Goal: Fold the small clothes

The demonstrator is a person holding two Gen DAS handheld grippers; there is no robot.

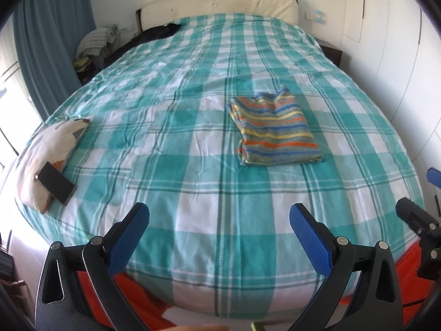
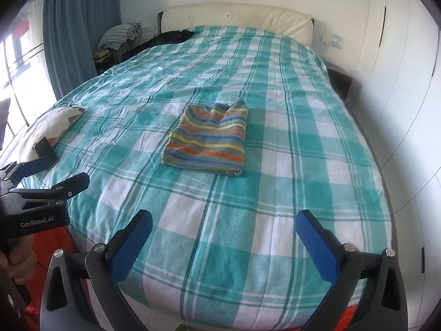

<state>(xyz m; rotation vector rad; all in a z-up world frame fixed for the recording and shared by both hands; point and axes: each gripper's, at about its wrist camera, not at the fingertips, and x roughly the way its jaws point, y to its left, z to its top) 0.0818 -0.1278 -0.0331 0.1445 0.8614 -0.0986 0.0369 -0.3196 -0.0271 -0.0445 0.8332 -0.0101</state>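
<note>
A small striped garment (image 1: pixel 275 131) in orange, blue, yellow and grey lies folded into a neat rectangle in the middle of the teal-and-white checked bed (image 1: pixel 193 193); in the right wrist view the same folded garment (image 2: pixel 209 140) sits ahead and slightly left. My left gripper (image 1: pixel 219 215) hangs over the bed's near edge, well short of the garment, open with nothing between its blue pads. My right gripper (image 2: pixel 223 222) is likewise open and empty, held back near the foot of the bed. The left gripper's body (image 2: pixel 41 193), held in a hand, shows at the left of the right wrist view.
A patterned pillow (image 1: pixel 52 149) with a dark phone (image 1: pixel 56 183) on it lies at the bed's left edge. Dark clothing (image 1: pixel 157 33) lies by the cream headboard (image 1: pixel 220 2). Teal curtains (image 1: pixel 52 41) hang left; white wardrobe doors (image 2: pixel 399 82) run along the right. An orange rug (image 1: pixel 408 278) lies below.
</note>
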